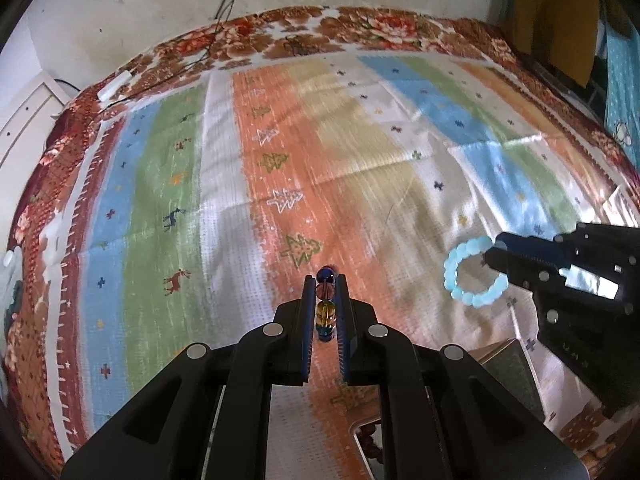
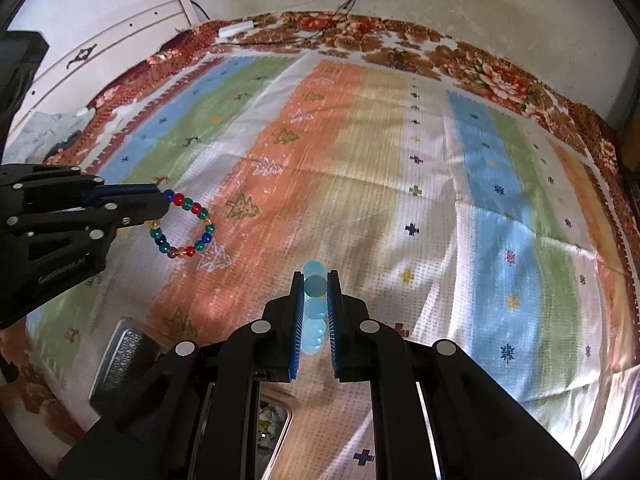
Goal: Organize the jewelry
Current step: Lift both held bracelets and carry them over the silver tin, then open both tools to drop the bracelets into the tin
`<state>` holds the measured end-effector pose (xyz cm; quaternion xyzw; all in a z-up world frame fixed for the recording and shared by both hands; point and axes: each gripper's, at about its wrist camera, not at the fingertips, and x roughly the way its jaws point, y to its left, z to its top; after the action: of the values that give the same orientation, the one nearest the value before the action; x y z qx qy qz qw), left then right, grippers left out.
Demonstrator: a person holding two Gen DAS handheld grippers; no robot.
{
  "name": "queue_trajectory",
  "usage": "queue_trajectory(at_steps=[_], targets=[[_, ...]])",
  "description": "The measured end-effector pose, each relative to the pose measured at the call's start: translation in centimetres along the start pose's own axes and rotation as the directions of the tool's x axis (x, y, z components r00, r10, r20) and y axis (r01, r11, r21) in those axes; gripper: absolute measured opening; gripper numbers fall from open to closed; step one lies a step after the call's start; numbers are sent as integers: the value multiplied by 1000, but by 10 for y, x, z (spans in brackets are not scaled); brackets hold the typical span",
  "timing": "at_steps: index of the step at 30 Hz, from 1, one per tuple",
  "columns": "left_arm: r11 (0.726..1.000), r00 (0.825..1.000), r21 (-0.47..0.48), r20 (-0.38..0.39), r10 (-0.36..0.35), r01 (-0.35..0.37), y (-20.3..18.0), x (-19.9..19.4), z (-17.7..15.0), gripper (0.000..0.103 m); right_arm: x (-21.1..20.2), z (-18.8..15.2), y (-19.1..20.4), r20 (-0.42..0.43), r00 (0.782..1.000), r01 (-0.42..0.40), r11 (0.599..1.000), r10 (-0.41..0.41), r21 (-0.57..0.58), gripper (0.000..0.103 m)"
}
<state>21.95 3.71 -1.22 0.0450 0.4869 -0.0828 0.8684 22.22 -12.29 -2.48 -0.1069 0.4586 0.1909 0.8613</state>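
Observation:
My left gripper (image 1: 325, 280) is shut on a multicoloured bead bracelet (image 1: 325, 308), held edge-on above the striped cloth; the right wrist view shows that bracelet (image 2: 185, 224) as a full ring hanging from the left gripper (image 2: 164, 202). My right gripper (image 2: 314, 276) is shut on a pale blue bead bracelet (image 2: 313, 312), also held above the cloth. In the left wrist view this blue bracelet (image 1: 472, 272) hangs as a ring from the right gripper (image 1: 494, 256).
A striped cloth (image 1: 280, 160) with tree and deer motifs covers a bed with a floral border. A grey box lid (image 2: 120, 356) and an open box with jewelry (image 2: 272, 420) lie near the front. A white cabinet (image 2: 120, 40) and cables stand at the wall.

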Motion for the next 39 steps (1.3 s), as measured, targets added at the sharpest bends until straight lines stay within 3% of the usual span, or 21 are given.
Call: queue_trajectory(at_steps=[20, 32, 39], targets=[[999, 997, -10, 60, -51, 52, -11, -39, -15, 9, -47, -6, 4, 70, 996, -54, 998, 52, 23, 12], [1000, 996, 9, 92, 1, -1, -23, -56, -30, 9, -60, -19, 11, 81, 993, -84, 996, 82, 25, 12], [1000, 994, -7, 112, -20, 21, -27, -68, -41, 9, -71, -28, 14, 99, 990, -105, 994, 102, 25, 12]])
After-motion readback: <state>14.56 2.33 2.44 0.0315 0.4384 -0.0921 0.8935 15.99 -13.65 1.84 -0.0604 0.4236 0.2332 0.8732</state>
